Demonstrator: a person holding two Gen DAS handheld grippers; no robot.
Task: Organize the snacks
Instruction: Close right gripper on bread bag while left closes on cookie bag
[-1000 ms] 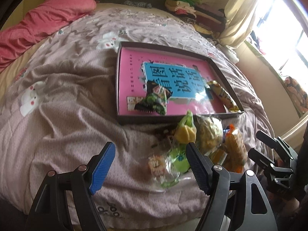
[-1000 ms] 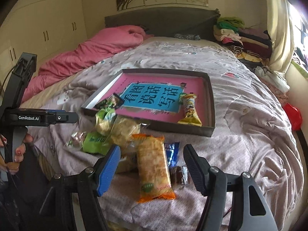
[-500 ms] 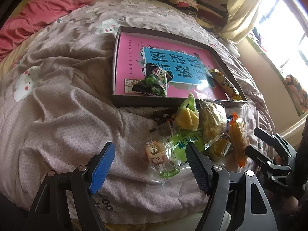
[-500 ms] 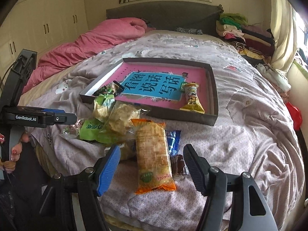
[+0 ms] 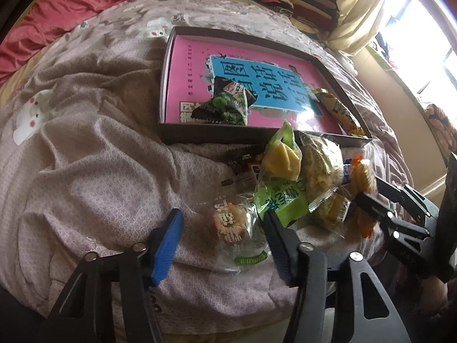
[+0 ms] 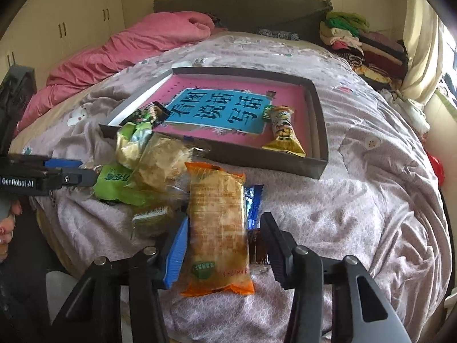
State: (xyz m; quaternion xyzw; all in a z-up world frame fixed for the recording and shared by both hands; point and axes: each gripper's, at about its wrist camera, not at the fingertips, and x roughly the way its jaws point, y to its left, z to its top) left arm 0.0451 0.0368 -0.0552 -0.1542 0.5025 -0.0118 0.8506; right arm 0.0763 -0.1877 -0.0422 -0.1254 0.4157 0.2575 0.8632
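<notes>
A dark tray (image 5: 217,135) (image 6: 257,161) with a pink lining lies on the bed. Inside it are a green-and-black packet (image 5: 225,105) (image 6: 148,113) and a yellow packet (image 5: 337,108) (image 6: 284,131). Several loose snacks are piled in front of it. My left gripper (image 5: 224,243) (image 6: 85,171) is closing around a clear-wrapped pastry (image 5: 231,225); the blue pad still stands clear of it. My right gripper (image 6: 224,250) (image 5: 368,190) is closing around an orange packet (image 6: 218,228), with a gap left at the black finger.
The pile holds a green packet (image 5: 280,200) (image 6: 114,183), a clear cracker bag (image 5: 322,163) (image 6: 162,163) and a yellow-green packet (image 5: 282,154). A pink duvet (image 6: 128,45) lies far left, folded clothes (image 6: 357,37) far right. The bed's edge is just below the grippers.
Both grippers have sunk toward the snack pile and their jaws have narrowed. The pastry and the orange packet now sit deeper between the fingers.
</notes>
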